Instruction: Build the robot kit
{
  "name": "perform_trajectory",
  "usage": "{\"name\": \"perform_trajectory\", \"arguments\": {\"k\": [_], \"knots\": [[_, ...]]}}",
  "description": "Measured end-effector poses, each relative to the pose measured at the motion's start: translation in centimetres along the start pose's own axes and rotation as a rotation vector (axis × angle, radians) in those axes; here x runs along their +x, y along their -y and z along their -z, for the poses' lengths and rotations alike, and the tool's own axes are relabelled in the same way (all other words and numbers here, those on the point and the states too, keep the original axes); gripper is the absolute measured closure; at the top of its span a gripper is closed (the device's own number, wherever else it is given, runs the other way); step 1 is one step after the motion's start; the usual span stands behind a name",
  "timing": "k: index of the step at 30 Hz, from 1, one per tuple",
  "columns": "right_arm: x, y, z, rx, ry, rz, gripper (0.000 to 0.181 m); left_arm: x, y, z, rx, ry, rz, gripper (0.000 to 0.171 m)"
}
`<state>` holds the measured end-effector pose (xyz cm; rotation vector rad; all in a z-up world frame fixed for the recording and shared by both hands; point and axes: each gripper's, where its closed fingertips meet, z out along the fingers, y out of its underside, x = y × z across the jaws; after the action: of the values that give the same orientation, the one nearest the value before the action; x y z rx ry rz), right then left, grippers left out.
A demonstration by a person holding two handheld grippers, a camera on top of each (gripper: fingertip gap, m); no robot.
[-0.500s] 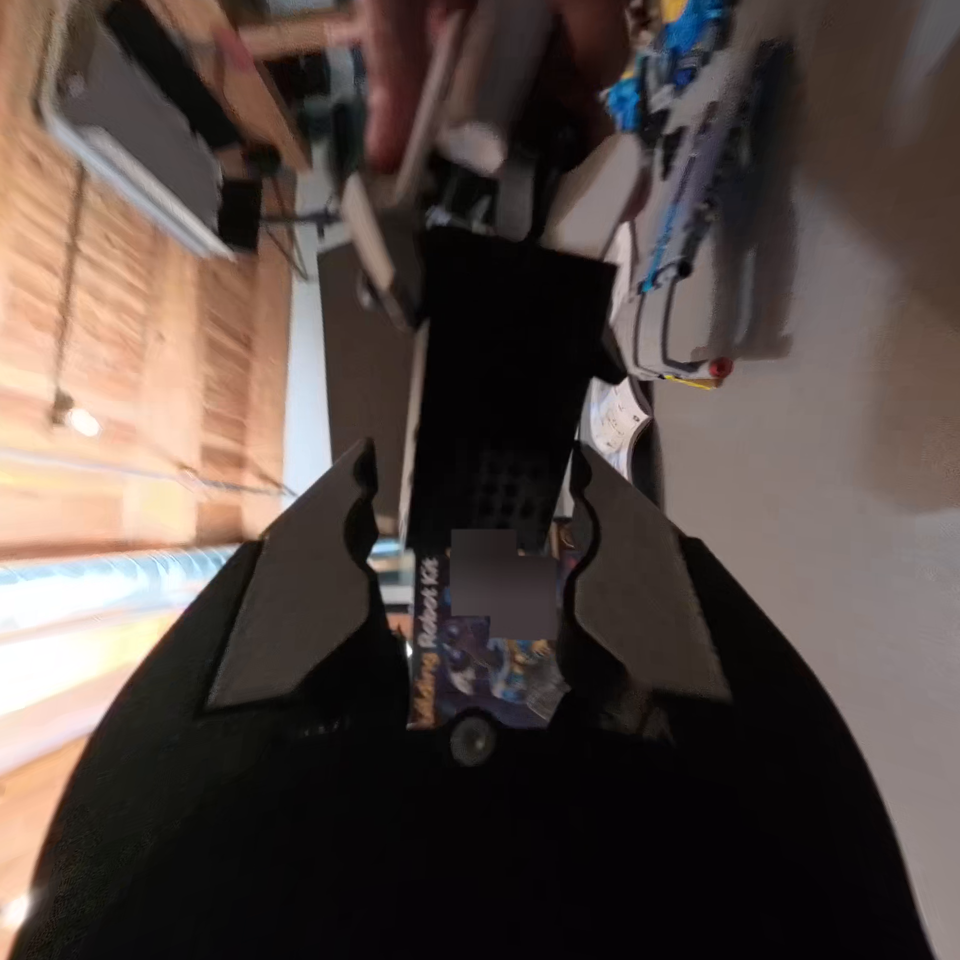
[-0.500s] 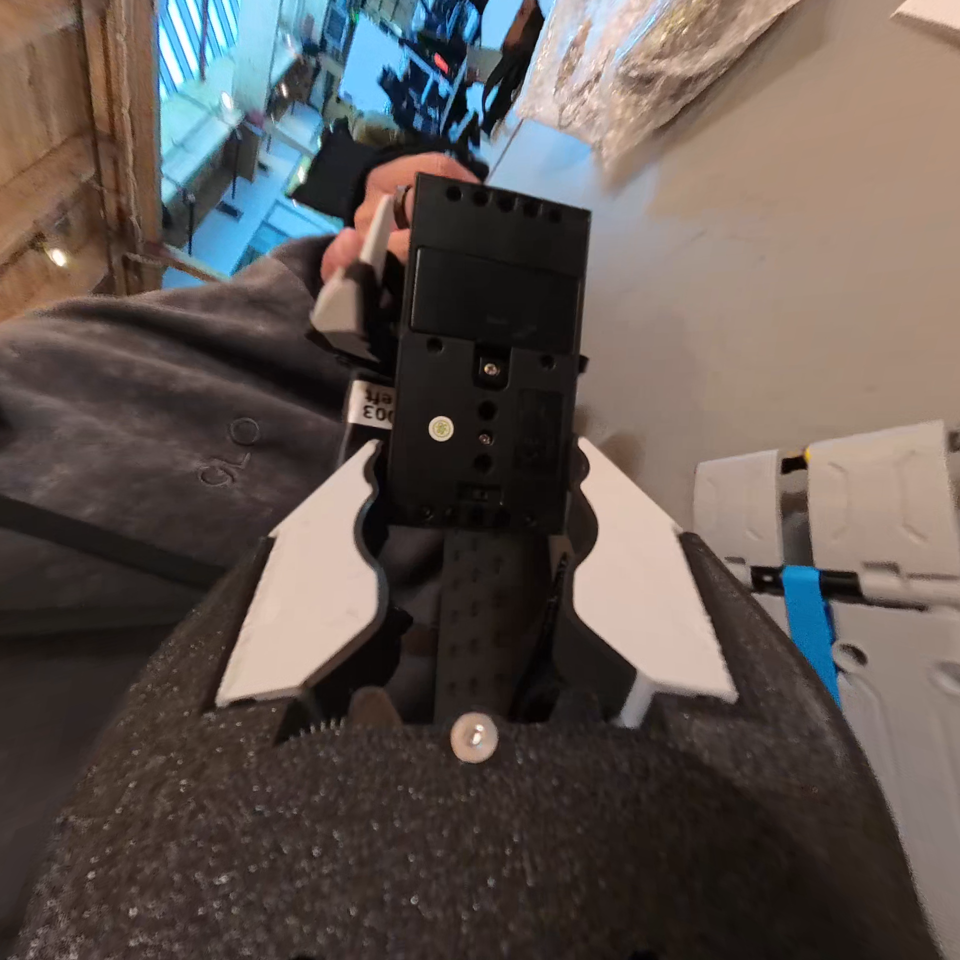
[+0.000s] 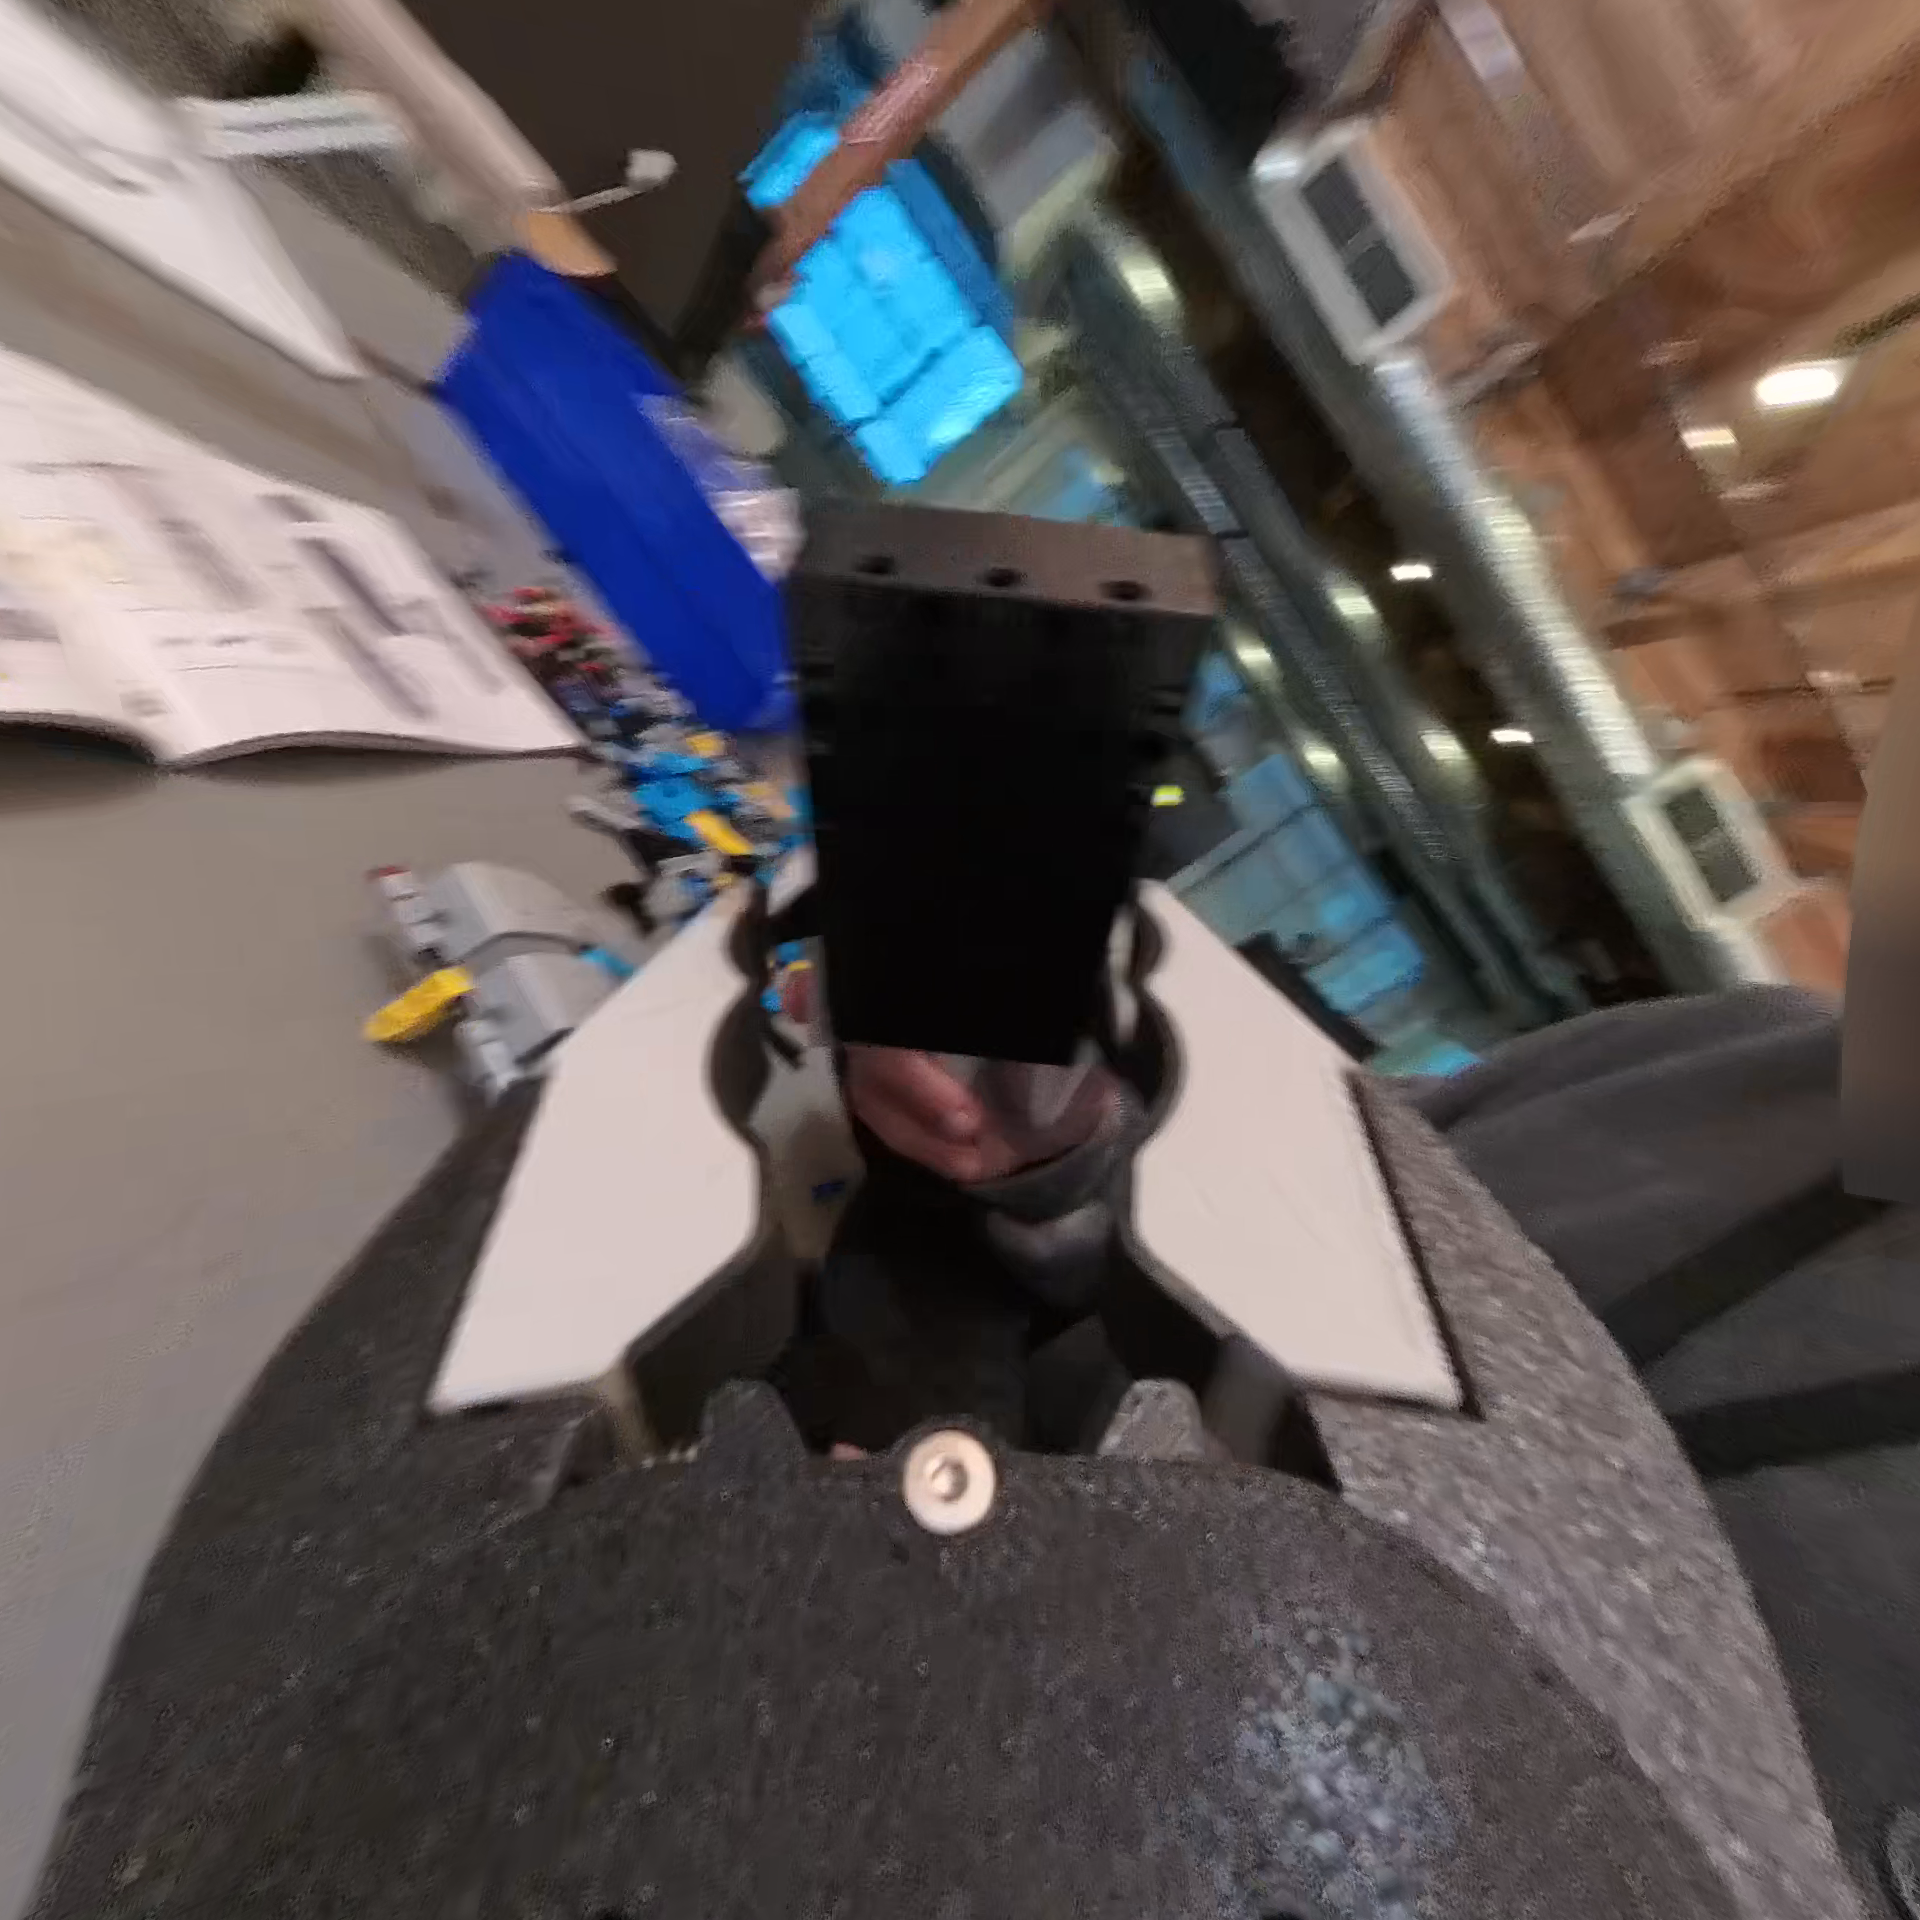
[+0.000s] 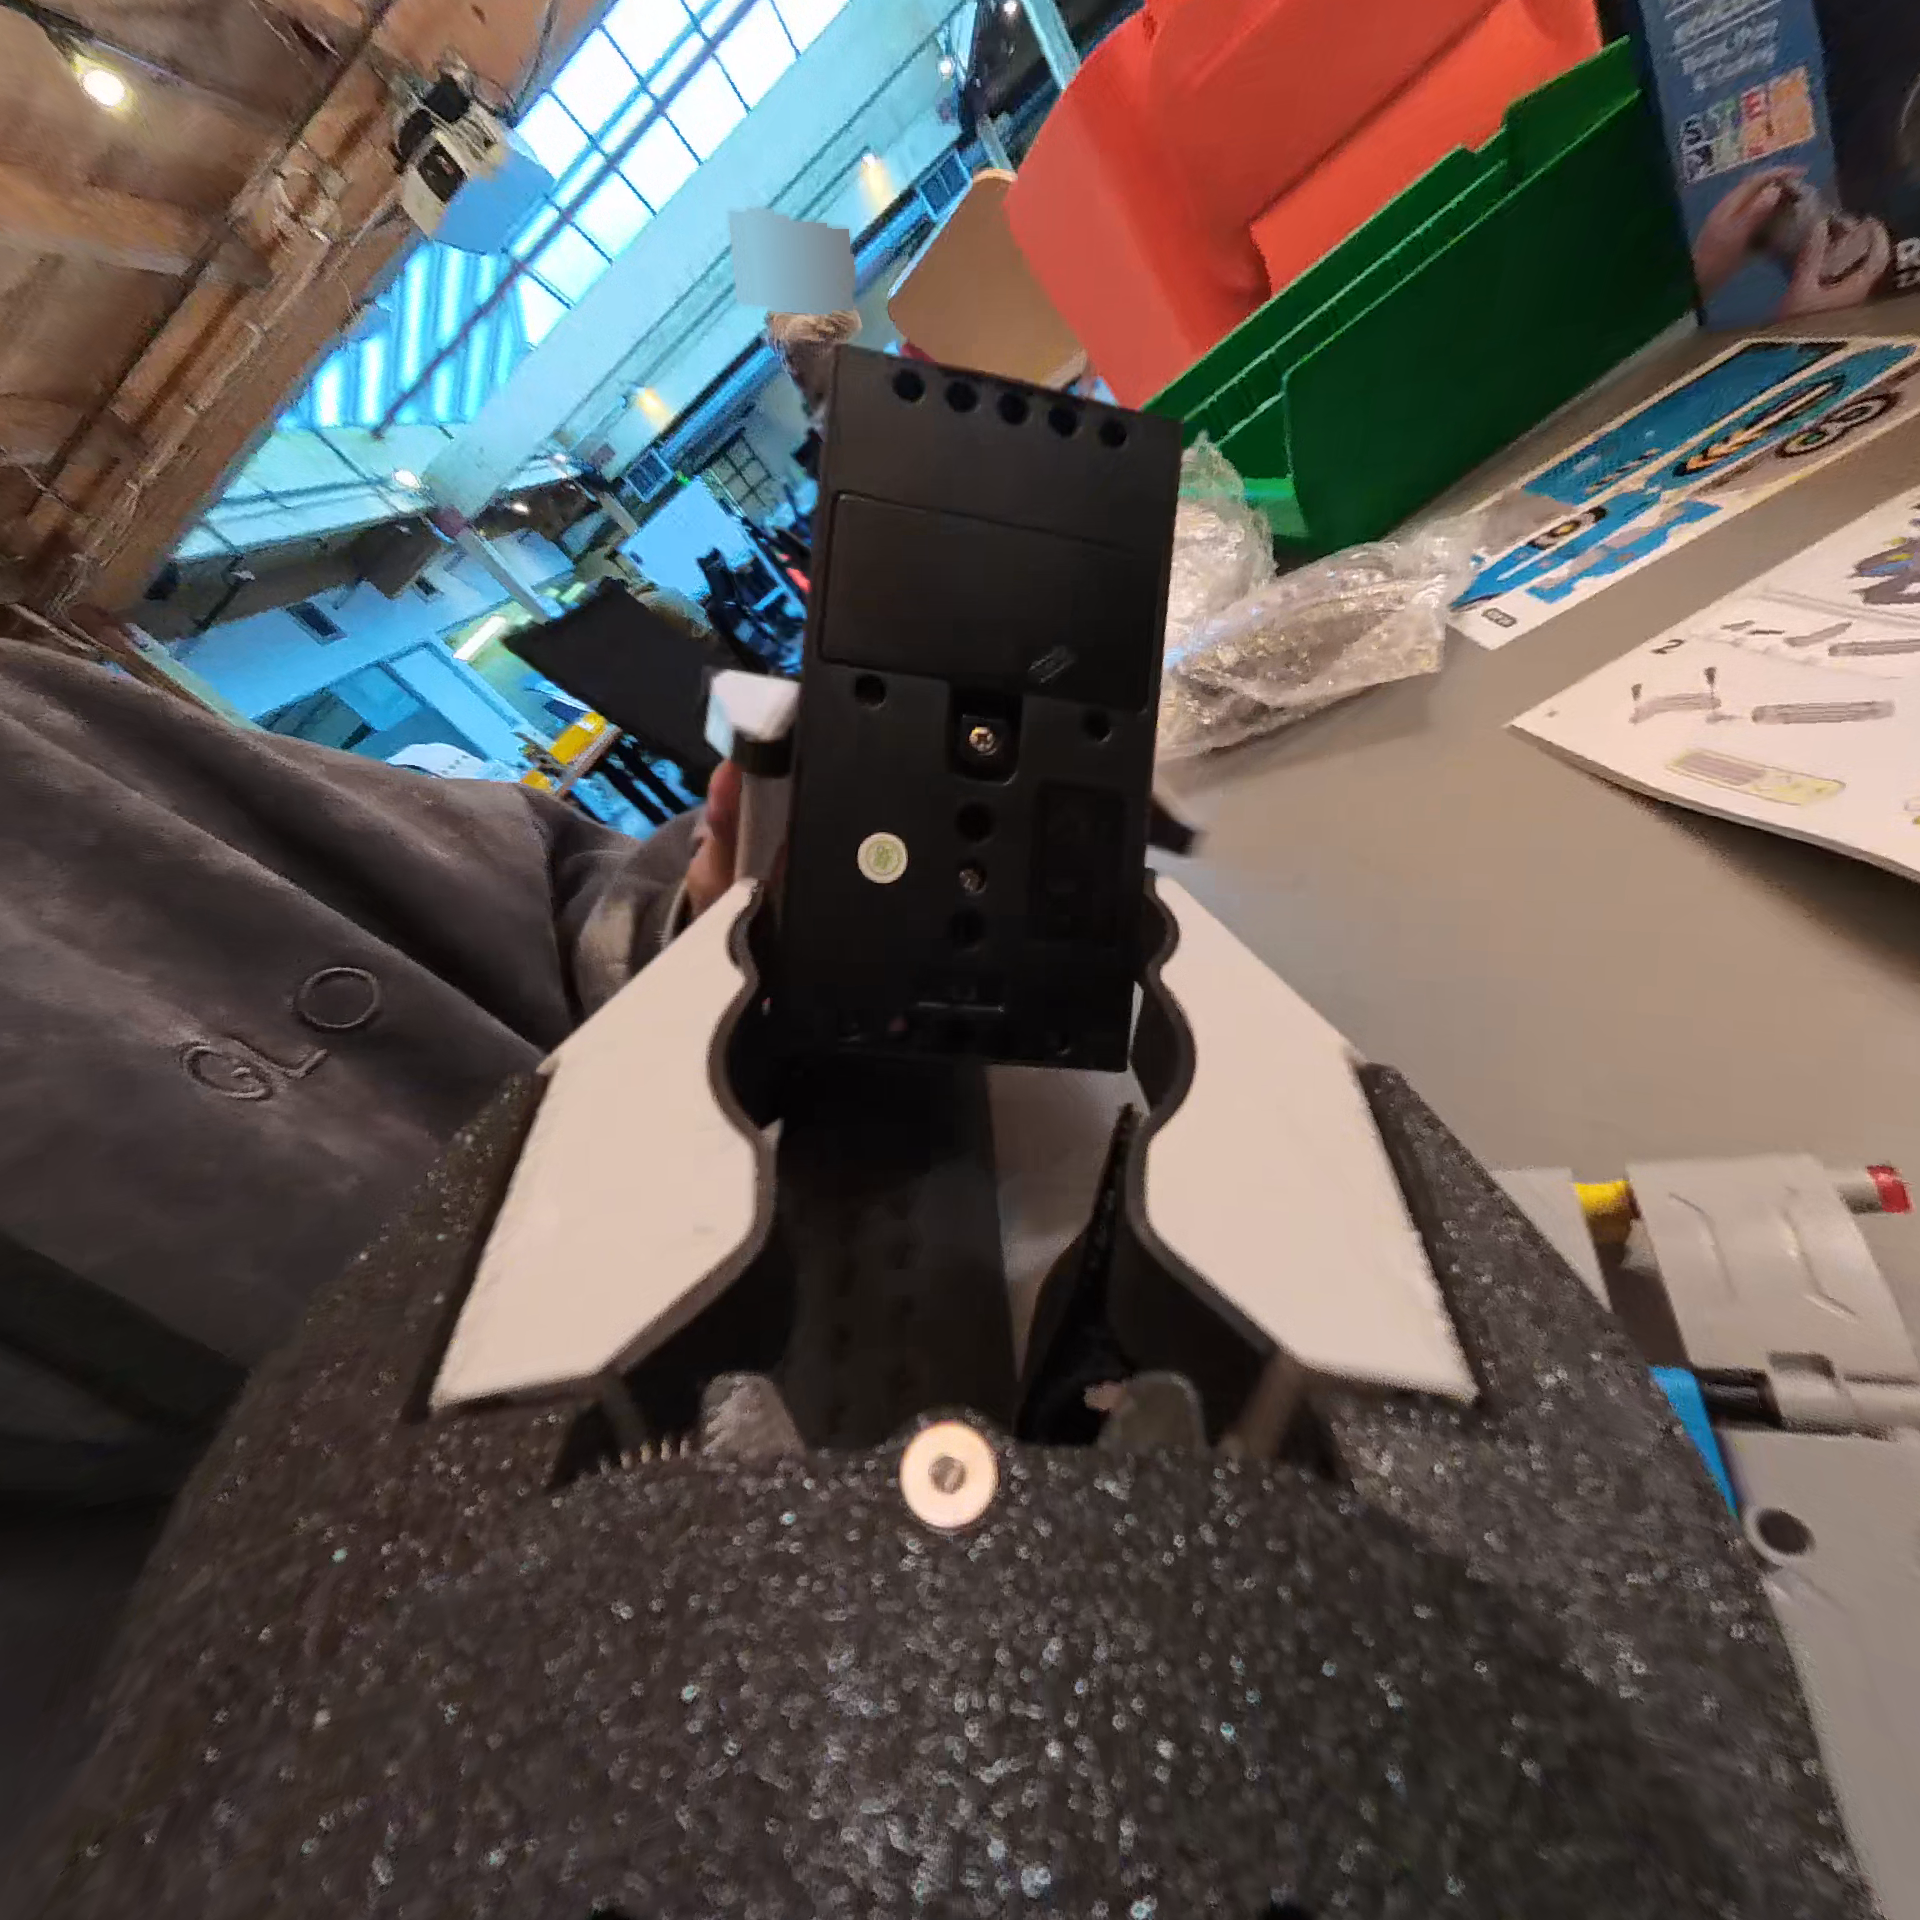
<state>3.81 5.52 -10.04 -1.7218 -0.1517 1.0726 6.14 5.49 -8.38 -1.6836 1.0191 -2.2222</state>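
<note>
A black rectangular plastic block (image 4: 987,623) with a row of round holes, a screw and a small white sticker stands up in the air between the white fingers of my right gripper (image 4: 951,935), which is shut on its lower end. The same block (image 3: 966,779) shows dark and blurred in the left wrist view, where my left gripper (image 3: 945,935) is shut on it. A white finger of the left gripper (image 4: 748,712) peeks out at the block's left side. A hand (image 3: 925,1112) and a grey sleeve (image 4: 260,935) are behind it.
On the grey table (image 4: 1455,935) lie instruction sheets (image 4: 1766,707), crumpled plastic bags (image 4: 1309,613) and a grey plastic assembly (image 4: 1818,1351). A green bin (image 4: 1455,343) and an orange box (image 4: 1247,135) stand behind. The left wrist view shows a booklet (image 3: 239,623), a blue bag (image 3: 603,468) and small loose parts (image 3: 675,769). Both grippers' tips are close together, under 4 cm apart.
Both grippers have turned together with the black block still held between them. The table has swung from the right to the left in the left wrist view.
</note>
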Motion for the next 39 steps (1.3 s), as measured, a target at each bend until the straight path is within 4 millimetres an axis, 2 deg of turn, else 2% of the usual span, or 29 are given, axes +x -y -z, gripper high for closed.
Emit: {"name": "perform_trajectory", "arguments": {"k": [1, 7, 10, 14, 18, 19, 21, 23, 28, 31, 35, 39], "knots": [[0.2, -0.2, -0.1, -0.007, -0.027, 0.019, 0.111, 0.3, 0.0, 0.0, 0.021, -0.039, 0.022, 0.112], [-0.1, -0.7, 0.2, -0.036, -0.064, 0.084, 0.112, 0.6, -0.9, 0.3, -0.011, -0.153, -0.002, 0.113], [-0.2, -1.0, 0.4, -0.018, -0.04, 0.049, 0.113, 0.4, -1.3, 0.3, -0.025, -0.166, -0.008, 0.113], [1.2, -2.2, 0.3, -0.091, -0.159, 0.129, 0.113, -0.8, -1.6, 0.1, -0.087, -0.083, -0.022, 0.11], [3.5, -3.1, 0.7, -0.229, -0.417, 0.442, 0.114, -2.4, -2.9, -0.2, -0.166, 0.063, 0.001, 0.109], [3.8, -3.5, 0.6, -0.259, -0.459, 0.494, 0.114, -2.5, -3.2, -0.4, -0.171, 0.091, 0.005, 0.113], [4.2, -3.9, 0.2, -0.292, -0.519, 0.561, 0.115, -3.8, -4.0, -0.5, -0.183, 0.201, 0.027, 0.132], [4.8, -4.2, 0.3, -0.328, -0.587, 0.614, 0.115, -4.8, -4.5, -0.3, -0.189, 0.271, 0.066, 0.139], [5.6, -4.4, 0.5, -0.357, -0.669, 0.646, 0.116, -5.2, -4.8, 0.0, -0.166, 0.336, 0.108, 0.14], [5.9, -3.7, 1.0, -0.332, -0.72, 0.645, 0.115, -5.0, -4.6, 0.0, -0.129, 0.322, 0.138, 0.142], [6.3, -3.8, 1.1, -0.338, -0.744, 0.654, 0.114, -5.1, -4.6, -0.1, -0.103, 0.304, 0.144, 0.145], [5.9, -3.6, 0.8, -0.296, -0.71, 0.632, 0.109, -5.7, -3.6, 1.0, -0.133, 0.353, 0.046, 0.146]]}}
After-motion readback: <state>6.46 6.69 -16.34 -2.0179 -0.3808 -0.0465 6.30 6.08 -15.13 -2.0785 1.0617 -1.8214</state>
